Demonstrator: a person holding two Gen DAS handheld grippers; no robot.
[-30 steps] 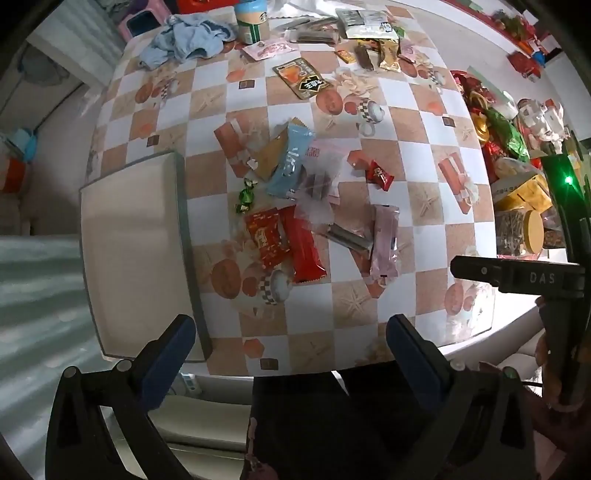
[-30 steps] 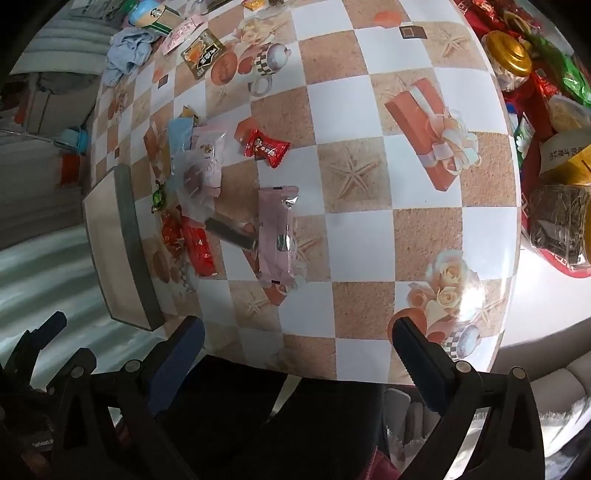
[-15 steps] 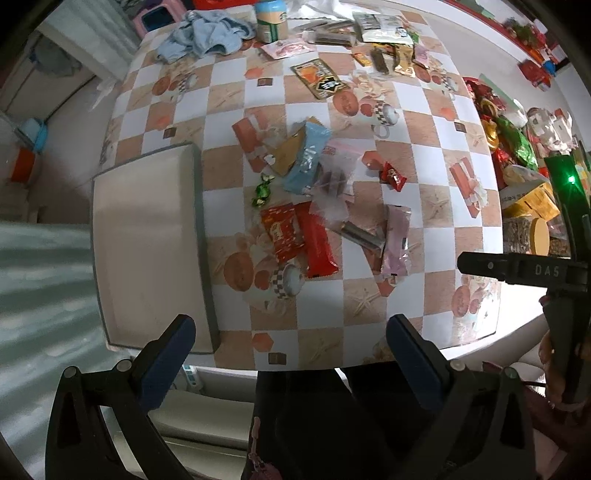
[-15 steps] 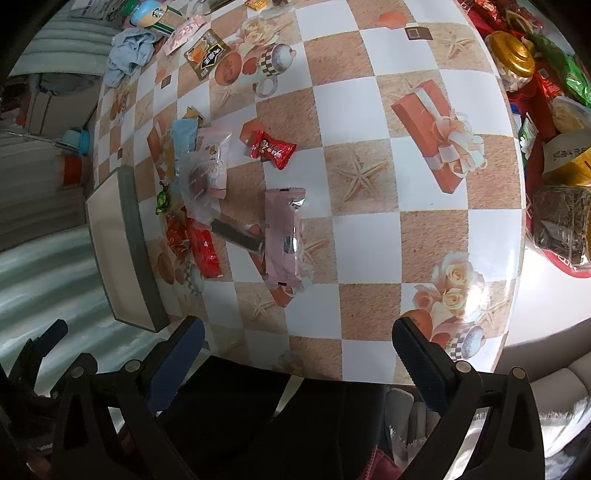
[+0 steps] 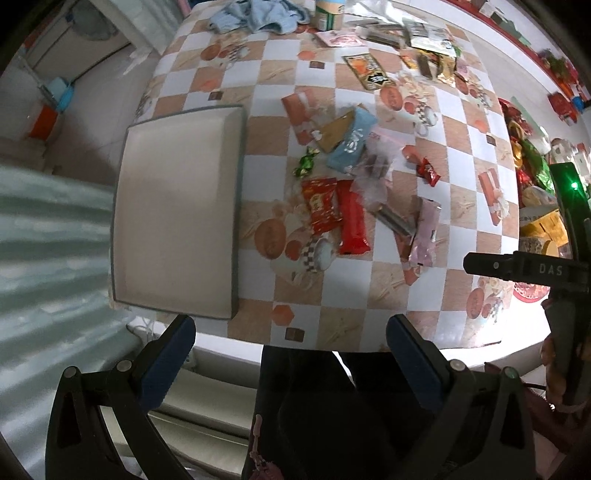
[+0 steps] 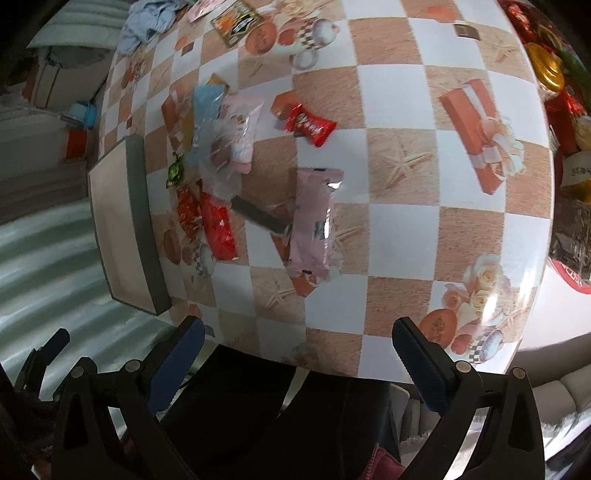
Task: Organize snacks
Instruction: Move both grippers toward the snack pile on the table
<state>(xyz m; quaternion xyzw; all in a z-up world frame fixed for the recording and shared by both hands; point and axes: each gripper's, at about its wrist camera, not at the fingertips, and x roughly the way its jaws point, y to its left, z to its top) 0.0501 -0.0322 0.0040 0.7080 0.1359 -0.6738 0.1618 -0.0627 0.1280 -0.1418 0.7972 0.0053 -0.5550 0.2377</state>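
Both grippers have pulled back and up from the table since a second ago; the left view now takes in the whole tray, which was cut off earlier, and the snacks have not moved. Left gripper wide open, nothing between its blue pads, hanging over the near tabletop edge. Right gripper also wide open and empty, over the near edge further right; its body shows at the right side of the left view. Grey-rimmed tray sits at the near-left corner of the tabletop, slightly overhanging the edge, just ahead-left of the left gripper. Snack pile lies mid-table, right of the tray, well ahead of both grippers: red packet touching the patterned red packet, pink packet nearest the right gripper, dark bar touching it, blue packet, clear bag, green candy between tray and pile. Small red candy lies apart, further in. Blue cloth at the far edge, more packets along the far and right edges.
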